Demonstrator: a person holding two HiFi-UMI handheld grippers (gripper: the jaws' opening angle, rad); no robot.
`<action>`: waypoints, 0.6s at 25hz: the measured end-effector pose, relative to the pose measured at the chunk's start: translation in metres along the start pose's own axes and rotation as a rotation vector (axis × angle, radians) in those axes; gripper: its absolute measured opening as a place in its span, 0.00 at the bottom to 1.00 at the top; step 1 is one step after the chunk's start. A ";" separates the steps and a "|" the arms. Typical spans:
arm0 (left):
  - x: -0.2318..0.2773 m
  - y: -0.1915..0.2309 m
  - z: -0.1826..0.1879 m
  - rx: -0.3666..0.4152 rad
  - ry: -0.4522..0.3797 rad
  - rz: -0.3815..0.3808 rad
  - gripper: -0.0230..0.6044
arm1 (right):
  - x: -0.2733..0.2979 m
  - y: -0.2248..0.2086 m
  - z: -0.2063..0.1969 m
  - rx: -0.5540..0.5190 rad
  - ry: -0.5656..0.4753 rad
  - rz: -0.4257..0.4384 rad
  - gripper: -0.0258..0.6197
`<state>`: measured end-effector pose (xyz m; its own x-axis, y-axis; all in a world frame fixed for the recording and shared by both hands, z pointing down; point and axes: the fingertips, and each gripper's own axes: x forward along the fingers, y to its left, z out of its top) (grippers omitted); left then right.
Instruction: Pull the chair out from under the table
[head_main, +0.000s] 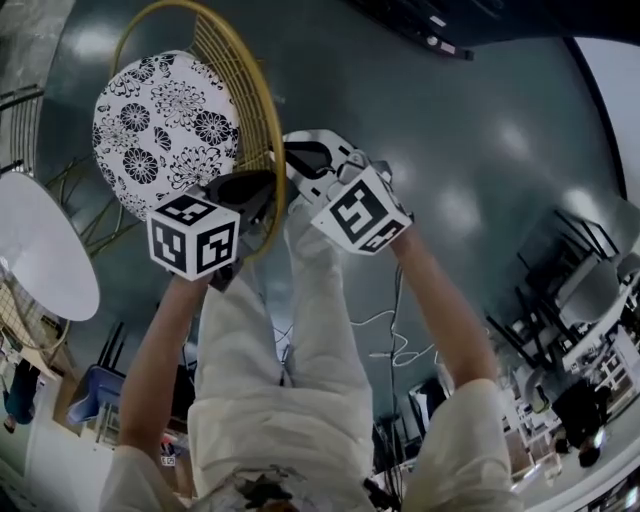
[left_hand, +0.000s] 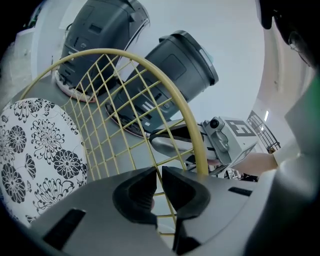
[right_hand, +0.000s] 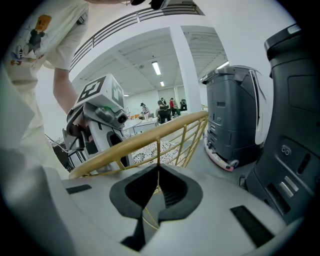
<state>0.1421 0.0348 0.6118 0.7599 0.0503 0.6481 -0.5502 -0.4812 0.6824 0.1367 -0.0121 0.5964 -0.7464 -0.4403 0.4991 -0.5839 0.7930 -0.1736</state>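
The chair has a gold wire back (head_main: 255, 110) and a round black-and-white floral cushion (head_main: 160, 125). It stands on the grey floor beside the round white table (head_main: 40, 250). My left gripper (head_main: 248, 195) is at the top of the back, shut on a thin lattice wire (left_hand: 150, 150) that runs between its jaws (left_hand: 159, 175). My right gripper (head_main: 300, 160) is just beside it on the same back, jaws (right_hand: 159, 172) shut on another thin wire below the gold rim (right_hand: 150, 137). Each gripper shows in the other's view: the right gripper (left_hand: 220, 142) and the left gripper (right_hand: 100, 117).
Two large dark grey machines (left_hand: 170, 75) stand on the floor just beyond the chair back. White cables (head_main: 395, 345) lie on the floor near the person's legs. Dark chairs and tables (head_main: 580, 290) crowd the right side.
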 end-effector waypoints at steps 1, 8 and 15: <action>0.000 -0.001 0.001 0.002 0.003 -0.003 0.10 | -0.001 -0.001 0.001 0.002 0.002 -0.002 0.06; 0.001 0.001 0.003 -0.001 0.017 -0.022 0.10 | 0.000 -0.005 -0.003 -0.004 0.045 -0.016 0.06; 0.000 -0.004 0.003 0.009 0.029 -0.031 0.10 | -0.005 -0.003 0.001 0.006 0.033 -0.022 0.06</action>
<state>0.1449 0.0344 0.6079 0.7661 0.0912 0.6362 -0.5231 -0.4866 0.6997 0.1414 -0.0130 0.5934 -0.7226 -0.4433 0.5304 -0.6020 0.7807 -0.1675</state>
